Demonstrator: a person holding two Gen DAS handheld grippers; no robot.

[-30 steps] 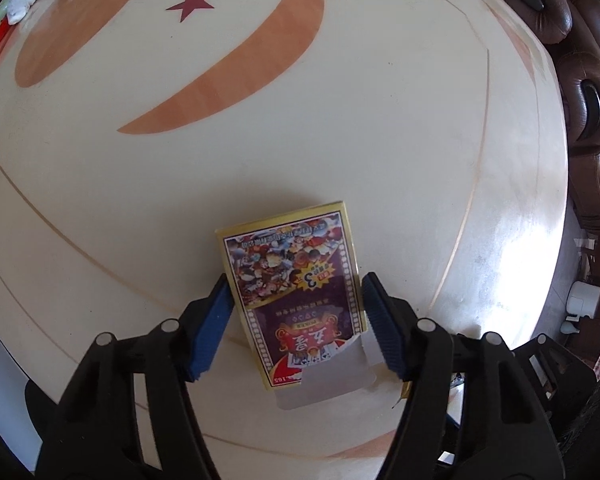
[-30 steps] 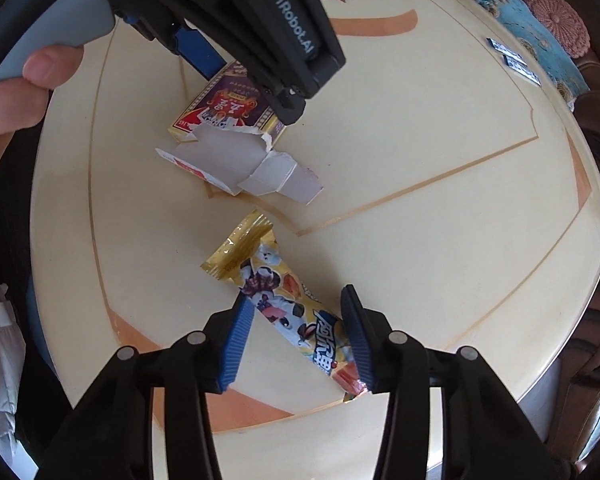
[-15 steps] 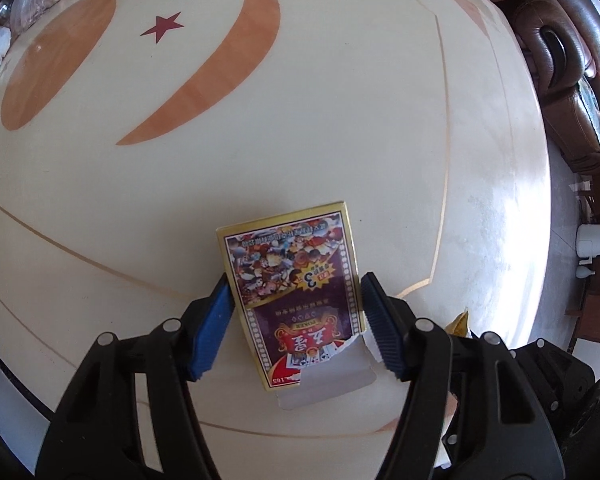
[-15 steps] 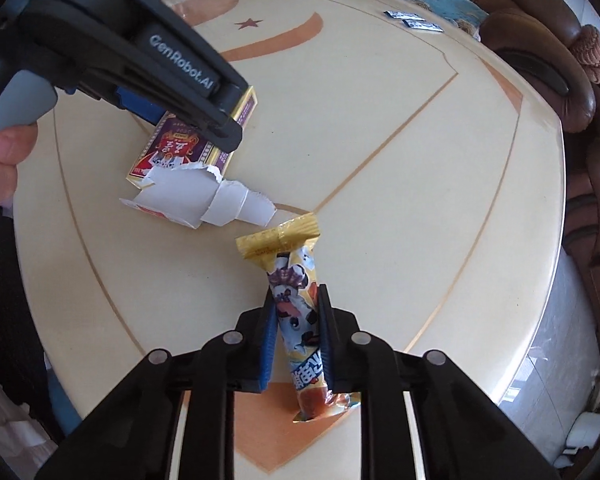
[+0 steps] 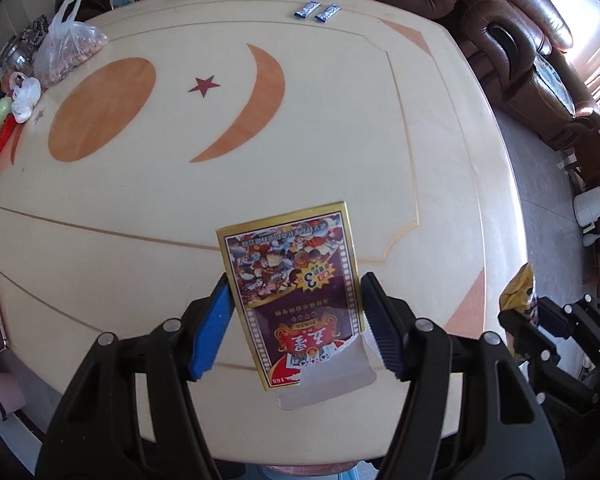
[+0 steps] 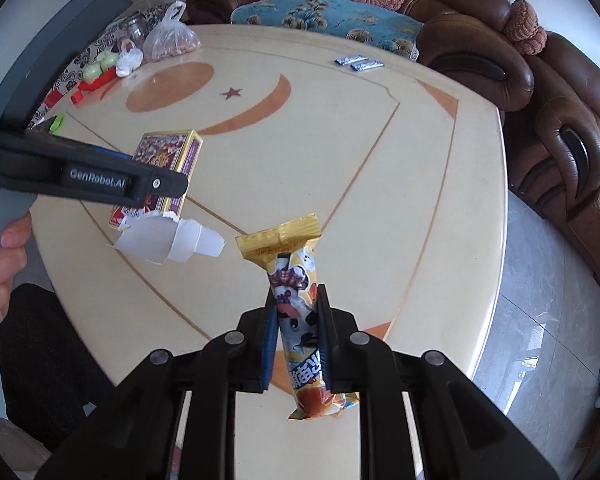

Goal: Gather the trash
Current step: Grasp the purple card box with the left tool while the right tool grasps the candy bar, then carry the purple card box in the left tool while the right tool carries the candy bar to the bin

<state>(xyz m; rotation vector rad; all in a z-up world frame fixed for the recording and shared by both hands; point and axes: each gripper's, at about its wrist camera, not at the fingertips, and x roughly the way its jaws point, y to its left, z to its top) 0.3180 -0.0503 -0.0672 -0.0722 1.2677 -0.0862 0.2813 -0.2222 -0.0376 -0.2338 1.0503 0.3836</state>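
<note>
Lying at the far left of the round cream table with its orange moon and red star pattern is a clear knotted plastic bag with small brownish bits inside. A smaller white plastic bag is seen just beside it; what is in it cannot be told. A glass jar stands behind them, and its inside cannot be made out.

A gold-edged purple card box with a torn white flap at its near end is seen between the two blue pads of the left gripper. The jaws are spread wide on both sides of the box; the left pad looks to be touching its edge, and a thin gap is seen at the right pad. In the right wrist view the box appears raised off the table.

A yellow snack wrapper with cartoon pictures is squeezed tight in the narrow jaws of the right gripper. It is held up over the near edge of the table, with its gold crimped end pointing away.

Counted: one box, one yellow wrapper, two bags, one jar, and two small blue-and-white packets lying side by side at the far edge.
</note>
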